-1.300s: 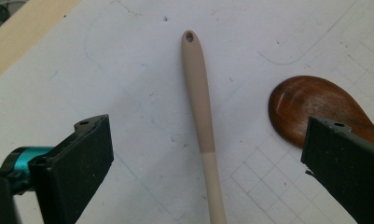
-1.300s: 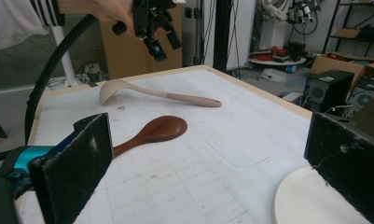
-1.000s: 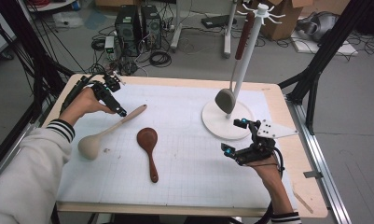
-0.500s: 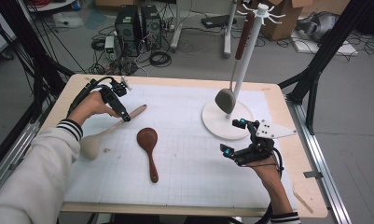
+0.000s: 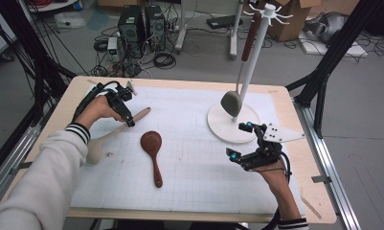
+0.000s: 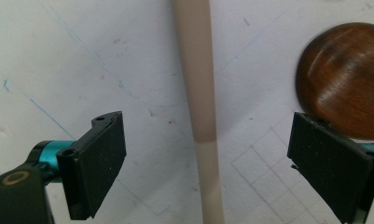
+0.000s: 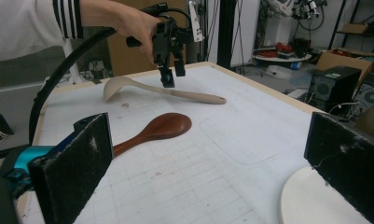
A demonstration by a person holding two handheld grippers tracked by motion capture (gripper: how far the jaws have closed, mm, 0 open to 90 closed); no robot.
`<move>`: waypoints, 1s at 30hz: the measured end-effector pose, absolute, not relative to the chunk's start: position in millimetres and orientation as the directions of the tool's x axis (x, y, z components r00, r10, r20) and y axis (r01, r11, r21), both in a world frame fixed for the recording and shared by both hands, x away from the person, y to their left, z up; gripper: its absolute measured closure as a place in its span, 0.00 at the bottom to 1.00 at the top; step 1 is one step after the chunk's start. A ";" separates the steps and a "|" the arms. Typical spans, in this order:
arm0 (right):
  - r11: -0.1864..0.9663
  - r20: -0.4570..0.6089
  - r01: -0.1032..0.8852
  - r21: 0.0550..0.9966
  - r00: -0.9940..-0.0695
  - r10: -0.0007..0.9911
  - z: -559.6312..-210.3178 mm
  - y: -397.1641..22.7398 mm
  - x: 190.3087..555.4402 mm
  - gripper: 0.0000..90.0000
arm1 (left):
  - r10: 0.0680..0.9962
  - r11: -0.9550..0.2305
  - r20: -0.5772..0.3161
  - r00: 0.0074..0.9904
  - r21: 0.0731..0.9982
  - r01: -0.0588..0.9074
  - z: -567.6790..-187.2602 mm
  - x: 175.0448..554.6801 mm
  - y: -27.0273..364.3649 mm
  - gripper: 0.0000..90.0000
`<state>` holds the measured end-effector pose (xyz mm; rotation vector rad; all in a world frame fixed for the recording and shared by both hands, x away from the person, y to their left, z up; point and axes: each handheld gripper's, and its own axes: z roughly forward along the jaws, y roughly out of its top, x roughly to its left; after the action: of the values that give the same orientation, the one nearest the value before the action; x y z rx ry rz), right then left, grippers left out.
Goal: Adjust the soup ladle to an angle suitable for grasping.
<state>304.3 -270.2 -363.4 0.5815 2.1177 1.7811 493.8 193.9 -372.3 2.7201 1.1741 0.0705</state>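
A pale wooden spoon (image 5: 115, 132) lies on the white mat, bowl toward the left edge. My left gripper (image 5: 129, 122) points down over the middle of its handle. In the left gripper view the handle (image 6: 196, 84) runs between the two jaws with a gap on each side. The jaws have just been closing but stand open, and the pads do not touch the wood. A dark brown spoon (image 5: 152, 148) lies just right of it. My right gripper (image 5: 239, 140) hovers open near the stand's base, with nothing between its fingers.
A white stand (image 5: 254, 57) on a round base (image 5: 218, 127) rises at the back right, with a grey-bowled ladle (image 5: 231, 103) hanging from it. The gridded mat (image 5: 189, 182) covers most of the wooden table. Computers and cables lie on the floor beyond.
My left gripper has come down and toward the near side onto the pale spoon's handle, and its jaws have narrowed a little. The right gripper has stayed put.
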 end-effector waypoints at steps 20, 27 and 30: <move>0.143 0.025 0.110 0.984 -0.868 0.496 -362.7 -270.4 302.8 0.00 | 0.750 -0.654 -0.039 0.660 0.110 0.749 -386.7 501.2 189.1 0.33; 0.142 0.024 0.108 0.984 -0.869 0.495 -362.5 -271.2 302.5 0.00 | 0.753 -0.651 -0.045 0.656 0.098 0.753 -389.4 502.2 189.2 0.36; 0.142 0.022 0.107 0.984 -0.868 0.496 -362.4 -271.1 303.0 0.00 | 0.758 -0.645 -0.050 0.650 0.093 0.759 -391.5 502.0 188.3 0.39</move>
<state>303.0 -271.1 -362.4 0.5833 2.1167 1.7819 502.0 188.3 -391.5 2.7573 1.2714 -0.0101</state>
